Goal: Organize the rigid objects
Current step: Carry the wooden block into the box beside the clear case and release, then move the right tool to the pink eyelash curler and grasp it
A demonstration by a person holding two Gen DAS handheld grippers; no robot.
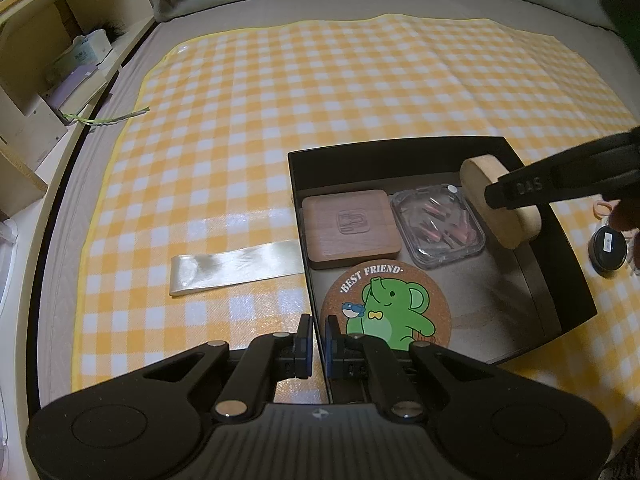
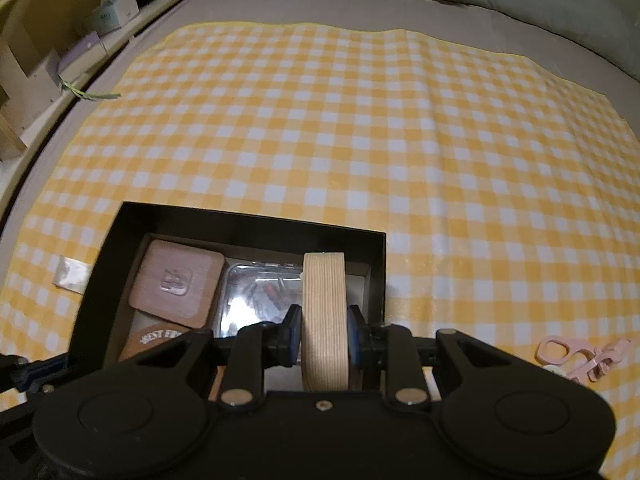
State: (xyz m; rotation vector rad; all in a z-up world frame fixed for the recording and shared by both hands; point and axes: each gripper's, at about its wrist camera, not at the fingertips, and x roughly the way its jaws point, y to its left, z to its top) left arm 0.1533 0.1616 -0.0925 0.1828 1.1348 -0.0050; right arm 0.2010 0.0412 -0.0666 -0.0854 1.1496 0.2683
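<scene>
Two fingers (image 2: 291,334) around wooden disc (image 2: 323,320)

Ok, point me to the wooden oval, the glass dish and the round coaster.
wooden oval (image 2: 324,320), right wrist view, on its striped edge between the pads.
glass dish (image 1: 438,226), left wrist view, on its middle.
round coaster (image 1: 386,306), left wrist view, on the green elephant print.

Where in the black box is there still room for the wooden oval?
The box has a bare floor patch along its right wall, between the glass dish, the elephant coaster and the near wall. The left side is crowded: wooden square and dish side by side, coaster in front. The right gripper holds the oval over that side.
</scene>
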